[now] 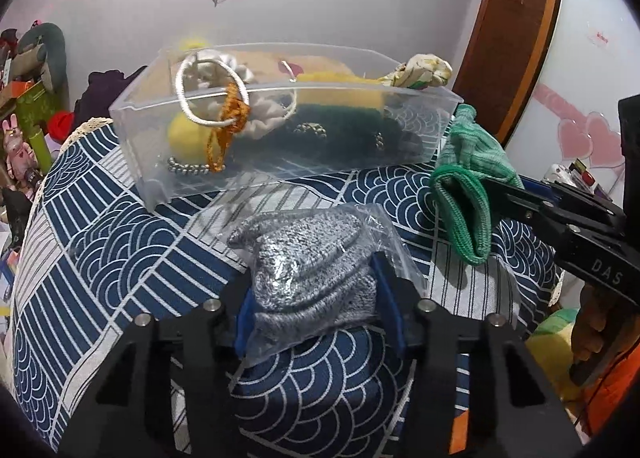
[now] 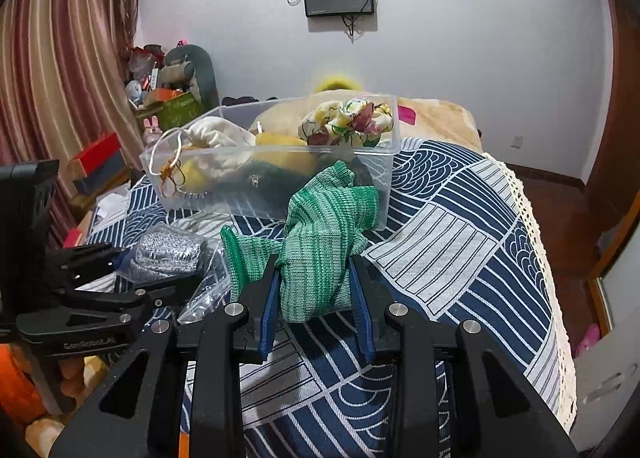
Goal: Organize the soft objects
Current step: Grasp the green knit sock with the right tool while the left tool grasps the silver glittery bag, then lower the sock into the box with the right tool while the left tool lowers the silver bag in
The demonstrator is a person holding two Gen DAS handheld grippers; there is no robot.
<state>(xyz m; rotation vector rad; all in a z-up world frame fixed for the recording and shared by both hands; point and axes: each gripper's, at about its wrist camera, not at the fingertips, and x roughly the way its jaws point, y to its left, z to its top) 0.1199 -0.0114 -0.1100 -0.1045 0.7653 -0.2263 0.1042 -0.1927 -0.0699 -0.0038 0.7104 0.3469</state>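
Left tongs clamped on grey knit in clear bag, resting on blue patterned cloth. Right tongs clamped on green glove, glove lifted off cloth. Clear bin just ahead of both tongs, holding yellow, green, cream soft items. Green glove right of left tongs, beside bin's end.

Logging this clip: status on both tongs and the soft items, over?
Left tongs shut on bagged grey knit. Right tongs shut on green knit glove. Clear bin ahead, already part full. Nothing blocking.
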